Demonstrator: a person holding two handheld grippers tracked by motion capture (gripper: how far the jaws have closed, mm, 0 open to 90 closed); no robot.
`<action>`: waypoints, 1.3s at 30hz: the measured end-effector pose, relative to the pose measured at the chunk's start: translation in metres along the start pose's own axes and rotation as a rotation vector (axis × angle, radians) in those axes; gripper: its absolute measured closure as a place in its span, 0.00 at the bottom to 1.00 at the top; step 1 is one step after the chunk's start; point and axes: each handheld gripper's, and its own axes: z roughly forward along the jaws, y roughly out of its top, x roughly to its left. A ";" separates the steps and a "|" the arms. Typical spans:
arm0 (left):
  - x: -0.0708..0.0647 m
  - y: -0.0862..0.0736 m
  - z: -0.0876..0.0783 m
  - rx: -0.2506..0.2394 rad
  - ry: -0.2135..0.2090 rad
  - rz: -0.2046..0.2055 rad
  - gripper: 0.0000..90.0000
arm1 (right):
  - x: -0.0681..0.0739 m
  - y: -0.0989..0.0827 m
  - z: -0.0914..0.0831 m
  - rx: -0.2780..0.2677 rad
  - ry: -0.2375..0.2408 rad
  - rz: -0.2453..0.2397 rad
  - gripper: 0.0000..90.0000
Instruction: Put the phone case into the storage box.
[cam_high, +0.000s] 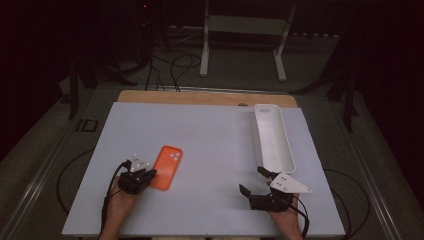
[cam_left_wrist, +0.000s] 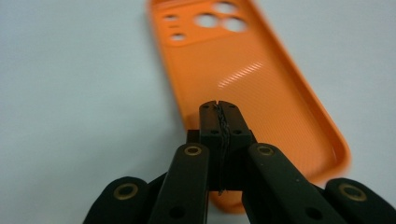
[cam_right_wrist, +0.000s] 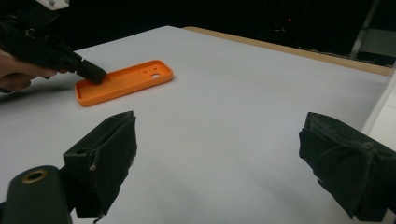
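An orange phone case (cam_high: 168, 166) lies open side up on the white table top (cam_high: 210, 135), left of centre, its camera cut-outs at the far end. My left gripper (cam_high: 149, 174) is shut with nothing between its jaws. Its tips (cam_left_wrist: 219, 110) sit over the inside of the case (cam_left_wrist: 247, 74) near the near end; I cannot tell if they touch it. My right gripper (cam_high: 253, 181) stands open near the front right of the table, well apart from the case. Between its black pads (cam_right_wrist: 108, 156) there is only bare table, and beyond them lie the case (cam_right_wrist: 126, 80) and the left gripper (cam_right_wrist: 91, 71).
A long white tray (cam_high: 281, 145) lies lengthwise at the right side of the table, just beyond my right gripper. A wooden strip (cam_high: 200, 97) runs along the table's far edge. Cables and a white stand (cam_high: 243, 40) are on the floor behind.
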 end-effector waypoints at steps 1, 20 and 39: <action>0.004 0.000 0.000 -0.004 0.014 -0.011 1.00 | 0.000 0.000 0.000 -0.001 0.000 0.000 0.12; 0.014 -0.002 0.003 -0.040 0.047 -0.061 0.90 | 0.000 0.000 0.000 0.002 0.001 -0.004 0.12; 0.014 -0.003 -0.053 -0.426 -0.081 -0.085 0.44 | -0.003 0.000 -0.002 -0.005 -0.004 -0.014 0.12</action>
